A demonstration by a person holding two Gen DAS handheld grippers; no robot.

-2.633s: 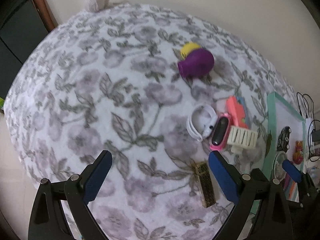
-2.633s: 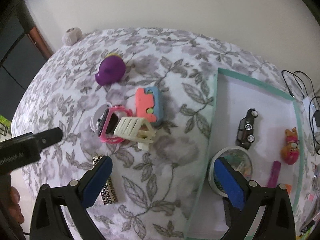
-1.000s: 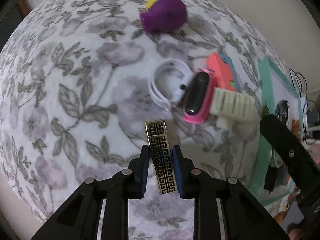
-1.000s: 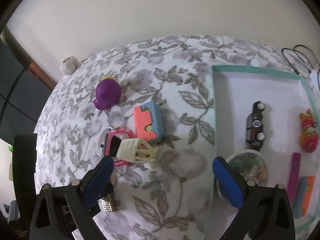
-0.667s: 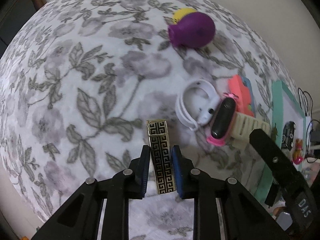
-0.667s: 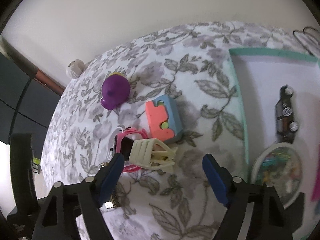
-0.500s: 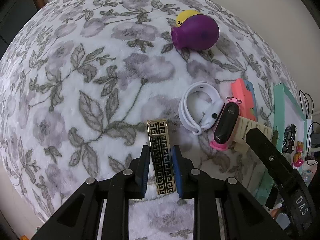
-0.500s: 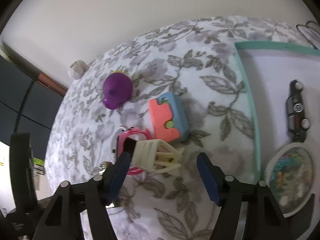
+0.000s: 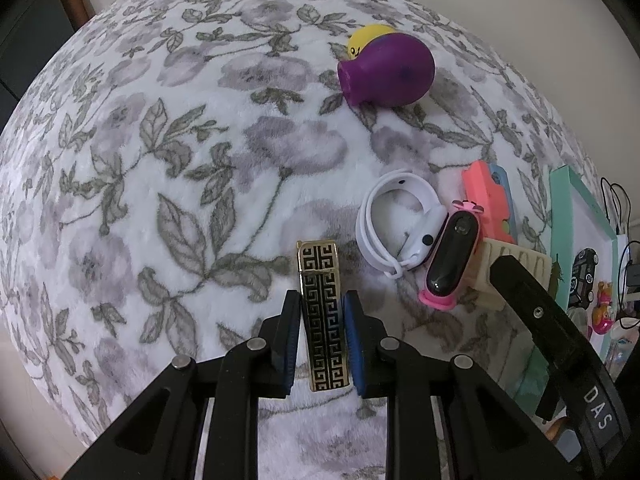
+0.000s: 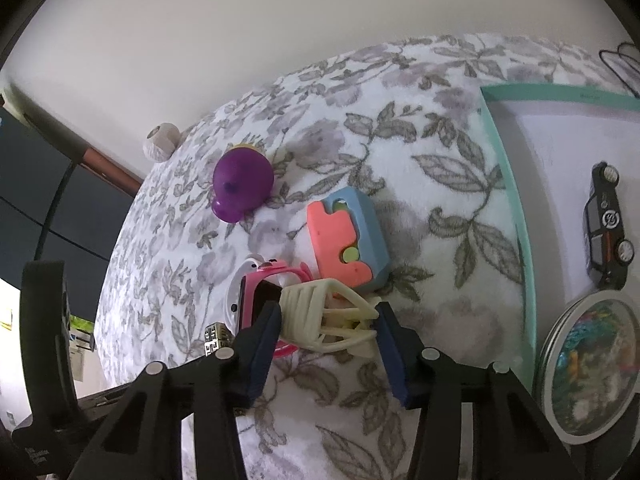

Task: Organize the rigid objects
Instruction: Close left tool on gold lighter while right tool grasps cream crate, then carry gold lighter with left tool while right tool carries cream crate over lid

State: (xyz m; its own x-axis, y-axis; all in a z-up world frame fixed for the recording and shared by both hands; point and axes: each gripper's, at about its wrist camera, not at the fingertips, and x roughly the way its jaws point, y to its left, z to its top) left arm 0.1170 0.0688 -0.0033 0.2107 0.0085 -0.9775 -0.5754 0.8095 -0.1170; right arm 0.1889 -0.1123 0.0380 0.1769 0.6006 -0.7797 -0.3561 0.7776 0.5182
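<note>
On the blanket-covered bench (image 10: 440,184), the round-bodied toy (image 10: 242,184) lies toward the far edge. Nearer lies the block puzzle (image 10: 348,240), and before it the hair claw (image 10: 328,316), touching the cased watch (image 9: 450,260). The strap watch (image 9: 394,228) sits left of that. The patterned lighter (image 9: 324,316) lies nearest. The tray (image 10: 508,176) occupies the right side, holding a toy car (image 10: 606,224) and a round tin (image 10: 592,368).

"DAS" on right gripper (image 9: 560,340)
</note>
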